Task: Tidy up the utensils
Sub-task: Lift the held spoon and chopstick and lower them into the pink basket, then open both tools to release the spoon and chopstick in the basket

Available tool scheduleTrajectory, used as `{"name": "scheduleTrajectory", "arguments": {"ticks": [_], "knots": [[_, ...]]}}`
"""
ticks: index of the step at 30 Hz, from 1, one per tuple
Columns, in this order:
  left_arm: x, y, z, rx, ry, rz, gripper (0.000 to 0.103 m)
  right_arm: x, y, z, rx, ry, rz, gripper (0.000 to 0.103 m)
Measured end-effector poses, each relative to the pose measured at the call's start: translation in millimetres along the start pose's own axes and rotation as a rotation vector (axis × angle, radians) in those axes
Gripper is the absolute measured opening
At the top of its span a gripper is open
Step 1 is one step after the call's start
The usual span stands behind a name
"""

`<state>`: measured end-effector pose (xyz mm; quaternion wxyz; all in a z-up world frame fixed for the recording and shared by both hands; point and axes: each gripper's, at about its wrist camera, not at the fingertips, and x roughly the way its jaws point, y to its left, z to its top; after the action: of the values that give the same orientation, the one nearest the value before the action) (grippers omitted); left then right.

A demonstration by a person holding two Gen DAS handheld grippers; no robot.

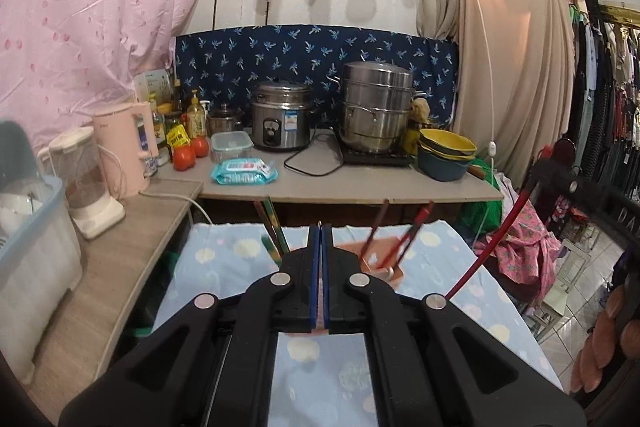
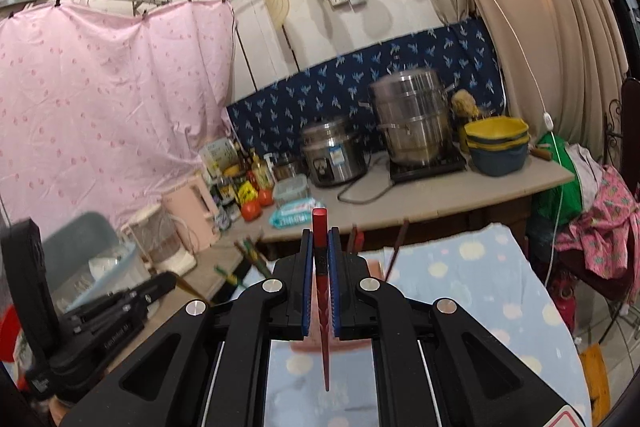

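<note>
My right gripper is shut on a red chopstick, which stands nearly upright between the blue pads, thick end up. In the left wrist view that chopstick slants in from the right. My left gripper is shut, its pads pressed together with nothing visible between them. Just beyond its fingers, an orange holder rests on the blue spotted cloth. It holds green-and-yellow chopsticks on the left and brown and red ones on the right. The gripper bodies hide most of the holder.
Behind the cloth-covered table is a counter with a rice cooker, a steel steamer pot, stacked bowls, a wipes pack and tomatoes. A pink kettle and a plastic dish bin stand on the left. Clothes hang on the right.
</note>
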<state>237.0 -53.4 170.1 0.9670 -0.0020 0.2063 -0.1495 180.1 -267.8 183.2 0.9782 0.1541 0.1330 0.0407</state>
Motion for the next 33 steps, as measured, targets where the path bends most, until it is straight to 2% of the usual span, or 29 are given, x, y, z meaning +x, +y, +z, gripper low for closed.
{"name": "scheduleTrajectory", "arguments": {"ticks": [4, 11, 15, 21, 31, 32, 33], "knots": [[27, 1, 20, 0.007, 0.005, 0.024, 0.0, 23, 8, 34, -0.012, -0.078, -0.008, 0.007], [71, 2, 29, 0.014, 0.045, 0.052, 0.0, 67, 15, 52, -0.017, -0.103, -0.007, 0.007], [88, 4, 22, 0.009, 0.075, 0.053, 0.0, 96, 17, 45, -0.033, -0.084, -0.011, 0.007], [110, 9, 6, 0.0, 0.121, 0.054, 0.0, 137, 10, 18, -0.036, 0.006, -0.021, 0.007], [119, 6, -1, -0.013, 0.135, 0.063, 0.002, 156, 5, -10, -0.052, 0.095, -0.026, 0.007], [118, 6, -2, -0.012, 0.132, 0.074, 0.006, 157, 4, -11, -0.051, 0.105, -0.023, 0.008], [118, 6, -2, -0.013, 0.131, 0.085, 0.018, 158, 3, -13, -0.046, 0.113, -0.021, 0.013]]}}
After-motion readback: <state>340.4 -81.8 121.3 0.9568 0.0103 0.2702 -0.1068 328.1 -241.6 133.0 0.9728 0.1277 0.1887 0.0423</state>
